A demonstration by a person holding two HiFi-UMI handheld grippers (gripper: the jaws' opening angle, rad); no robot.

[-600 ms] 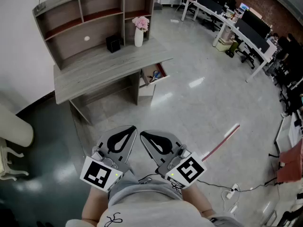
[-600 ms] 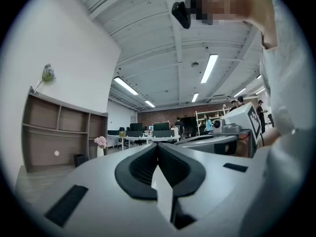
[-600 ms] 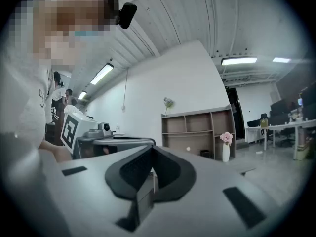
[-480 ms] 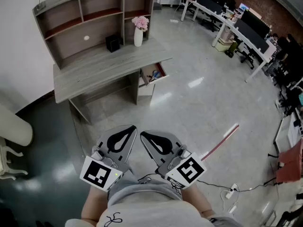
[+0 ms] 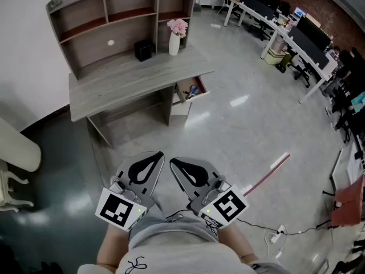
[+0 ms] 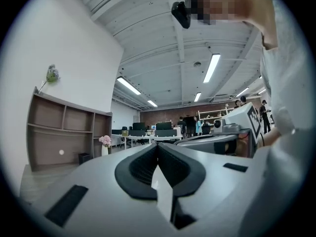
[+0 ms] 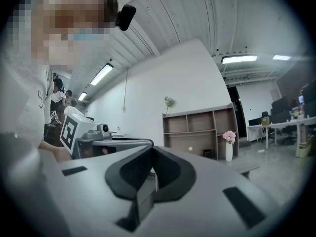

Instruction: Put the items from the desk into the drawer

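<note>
A grey wooden desk (image 5: 131, 80) with a shelf unit (image 5: 120, 16) stands far ahead across the floor. On it are a white vase of pink flowers (image 5: 174, 40) and a small black box (image 5: 143, 50). Its drawer (image 5: 191, 89) hangs open at the right side with a few small things inside. My left gripper (image 5: 161, 154) and right gripper (image 5: 173, 161) are held close to the body, side by side, both shut and empty. The vase (image 6: 104, 144) shows small in the left gripper view and the vase (image 7: 228, 146) in the right gripper view.
A white ball (image 5: 110, 43) sits in a shelf compartment. A red-and-white bar (image 5: 267, 173) and a power strip with cable (image 5: 278, 232) lie on the floor at right. Office desks and chairs (image 5: 296, 33) fill the far right. A white chair (image 5: 14, 158) stands at left.
The head view has shifted a little, so the desk sits slightly further right in the picture. Both grippers stay shut in the same place.
</note>
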